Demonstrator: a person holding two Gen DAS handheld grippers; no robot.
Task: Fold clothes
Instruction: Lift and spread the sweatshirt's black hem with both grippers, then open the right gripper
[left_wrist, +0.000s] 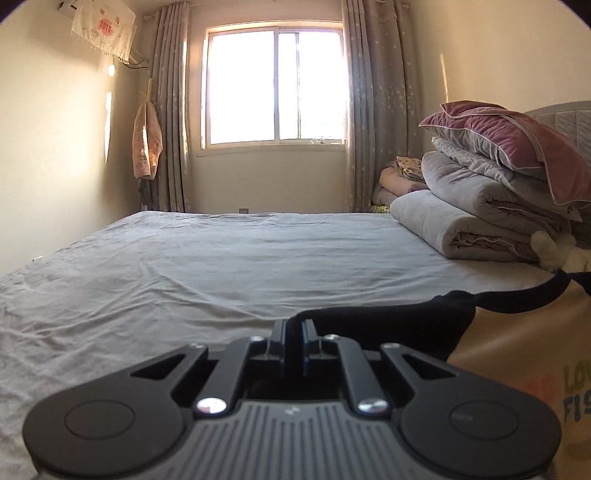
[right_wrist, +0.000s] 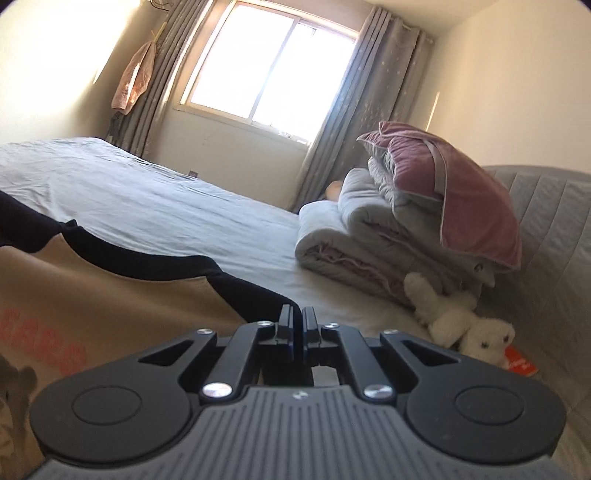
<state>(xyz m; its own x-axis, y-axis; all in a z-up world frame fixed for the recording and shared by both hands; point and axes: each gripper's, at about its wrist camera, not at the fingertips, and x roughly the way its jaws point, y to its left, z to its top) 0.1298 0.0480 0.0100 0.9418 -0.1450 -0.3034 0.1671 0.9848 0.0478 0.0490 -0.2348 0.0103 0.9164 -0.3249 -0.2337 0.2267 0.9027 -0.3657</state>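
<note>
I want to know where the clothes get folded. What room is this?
It looks like a bedroom. There is a big bed with a grey sheet, a stack of folded quilts with a pillow on top, and a curtained window.

Blown-out window (left_wrist: 274, 86) backlights the room; fisheye edges curve, foreground soft.

"LOV", "FIS" on tan shirt (left_wrist: 524, 354)
</note>
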